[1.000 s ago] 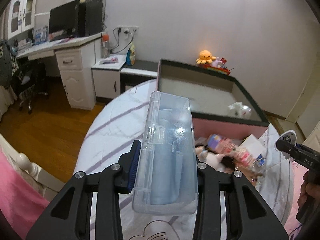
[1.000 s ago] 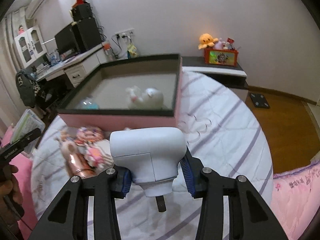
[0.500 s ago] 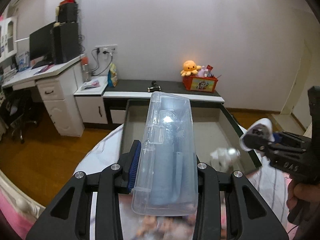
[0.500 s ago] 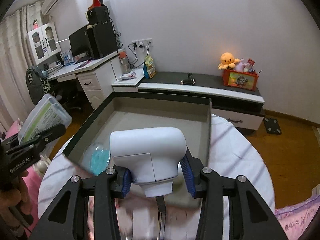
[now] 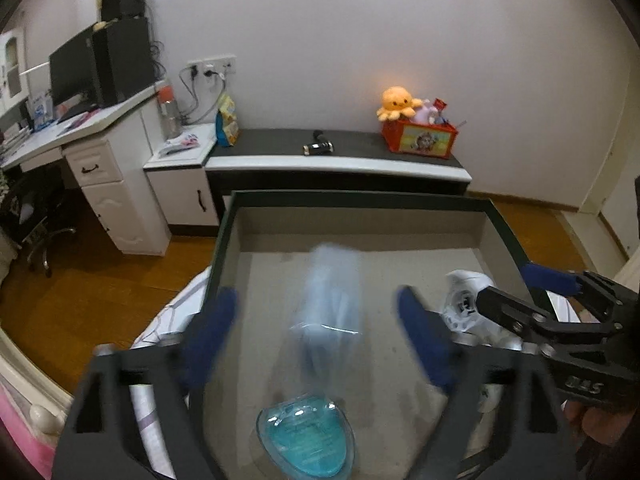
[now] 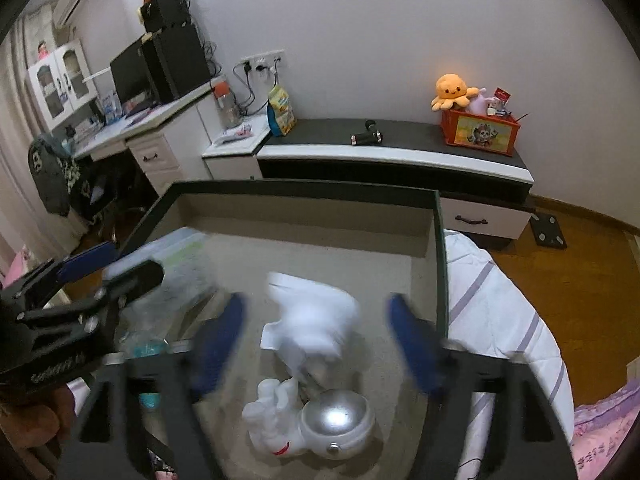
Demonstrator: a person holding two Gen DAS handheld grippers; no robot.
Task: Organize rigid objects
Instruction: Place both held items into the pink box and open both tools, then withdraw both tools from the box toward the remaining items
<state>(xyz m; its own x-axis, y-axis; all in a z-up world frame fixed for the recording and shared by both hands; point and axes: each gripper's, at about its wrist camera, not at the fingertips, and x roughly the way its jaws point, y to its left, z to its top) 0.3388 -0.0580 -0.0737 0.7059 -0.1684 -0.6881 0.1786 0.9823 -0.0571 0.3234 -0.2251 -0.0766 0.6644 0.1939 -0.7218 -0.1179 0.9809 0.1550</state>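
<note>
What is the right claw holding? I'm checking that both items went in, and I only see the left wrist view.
Observer: Nothing. The right claw is open, and a blurred white device is between its fingers, apart from both, over the box.
Operator: What lies near it in the box?
Observer: A white astronaut figure with a silver helmet lies on the box floor, just below the device in the right wrist view.
</note>
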